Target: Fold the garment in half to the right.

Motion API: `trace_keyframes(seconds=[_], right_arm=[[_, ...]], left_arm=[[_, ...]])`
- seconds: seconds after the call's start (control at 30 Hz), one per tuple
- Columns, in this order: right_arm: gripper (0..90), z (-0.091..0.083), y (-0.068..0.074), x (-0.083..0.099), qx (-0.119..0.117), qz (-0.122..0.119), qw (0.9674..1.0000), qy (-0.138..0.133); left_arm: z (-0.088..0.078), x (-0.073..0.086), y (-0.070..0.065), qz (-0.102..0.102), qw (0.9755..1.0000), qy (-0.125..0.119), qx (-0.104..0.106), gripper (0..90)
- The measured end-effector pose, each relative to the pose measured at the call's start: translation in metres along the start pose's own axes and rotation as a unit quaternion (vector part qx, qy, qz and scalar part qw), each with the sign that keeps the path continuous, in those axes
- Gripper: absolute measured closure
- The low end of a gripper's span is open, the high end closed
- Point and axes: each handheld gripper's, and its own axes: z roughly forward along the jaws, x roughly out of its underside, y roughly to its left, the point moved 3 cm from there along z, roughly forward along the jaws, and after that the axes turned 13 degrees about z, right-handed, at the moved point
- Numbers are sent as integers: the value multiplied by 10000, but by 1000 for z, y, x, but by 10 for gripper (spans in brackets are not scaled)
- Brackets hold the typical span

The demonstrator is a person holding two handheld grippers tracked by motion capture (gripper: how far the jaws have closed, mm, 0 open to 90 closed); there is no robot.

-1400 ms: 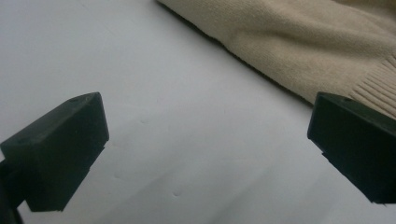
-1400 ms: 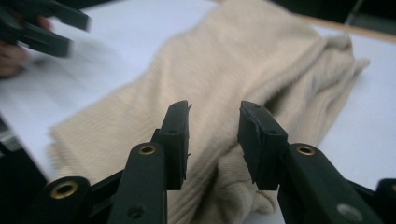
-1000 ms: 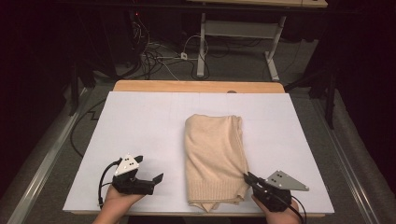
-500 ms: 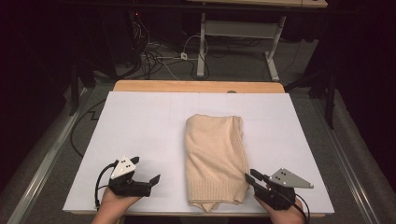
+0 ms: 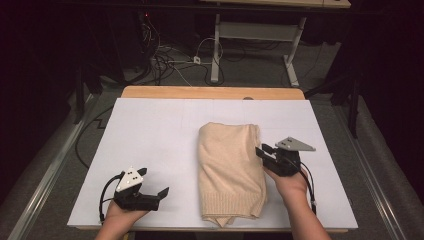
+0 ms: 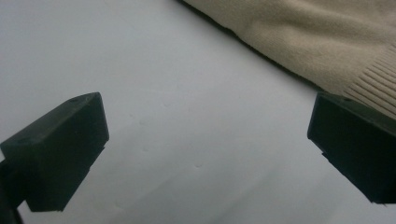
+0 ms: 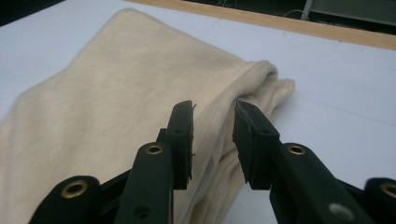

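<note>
High view: folded beige sweater [image 5: 231,172] lies right of centre on the white worktop [image 5: 150,140]. Left gripper [image 5: 159,194] rests near the front edge, well apart from the garment. Right gripper [image 5: 260,150] sits at the sweater's right edge.

Left gripper view: fingers [image 6: 60,149] released wide, bare worktop between them, ribbed hem beside.

Right gripper view: fingers [image 7: 182,140] have just been opening, now parted narrowly, nothing grasped; the folded edge lies just beyond.

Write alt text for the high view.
A folded beige sweater lies on a white table. The right tool, jaws slightly apart, sits at the sweater's right edge; the left tool rests open on the table, apart from the sweater.
</note>
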Motion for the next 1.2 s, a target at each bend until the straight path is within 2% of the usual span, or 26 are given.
trace_keyframes(seconds=[0.2, 0.23, 0.27, 0.3, 0.33, 0.47, 0.57, 0.63, 0.67, 0.73, 0.77, 0.8, 0.83, 0.97, 1.03, 1.1, 1.2], right_arm=[[683, 41, -12, -22, 223, 0, 9994, 246], [683, 41, -12, -22, 223, 0, 9994, 246], [681, 53, -15, -28, 318, -1, 9990, 311], [681, 53, -15, -28, 318, -1, 9990, 311], [676, 65, -19, -32, 386, 58, 9984, 420], [669, 88, -29, -37, 512, 206, 9968, 584], [679, 102, -35, -37, 520, 263, 9955, 742], [740, 110, -37, -35, 445, 326, 9947, 864], [821, 112, -37, -34, 343, 357, 9948, 886], [840, 114, -37, -33, 287, 347, 9950, 895], [856, 114, -38, -37, 456, 166, 9957, 783], [856, 114, -38, -37, 456, 166, 9957, 783], [859, 111, -44, -45, 611, 134, 9966, 543], [859, 107, -56, -57, 771, 155, 9965, 270], [857, 111, -58, -52, 733, 230, 9964, 359], [842, 116, -56, -44, 741, 168, 9959, 487], [760, 114, -54, -41, 678, 178, 9965, 462]], left_arm=[[3, 2, -3, 116, 9999, 71, 57, 0], [3, 2, -3, 116, 9999, 71, 57, 0], [1, 4, -3, 114, 9999, 91, 38, 0], [1, 4, -3, 114, 9999, 91, 38, 0], [-2, 4, -2, 88, 9999, 78, 1, 0], [-5, 6, 0, 48, 10000, 56, -50, 0], [-4, 10, -1, 60, 9999, 117, -37, 0], [-4, 11, 0, 52, 9999, 142, -40, 0], [-5, 12, 0, 29, 9999, 139, -49, 0], [-5, 13, 1, 2, 9999, 146, -45, 0], [-7, 15, 1, -51, 9999, 126, -37, 0], [-7, 15, 1, -51, 9999, 126, -37, 0], [-9, 15, 1, -54, 9999, 117, -65, 0], [-11, 14, 2, -62, 9999, 60, -110, 0], [-12, 14, 3, -57, 9999, 38, -119, 0], [-12, 14, 4, -69, 9999, 42, -116, 0], [-13, 15, 5, -70, 9999, 18, -127, 0]])
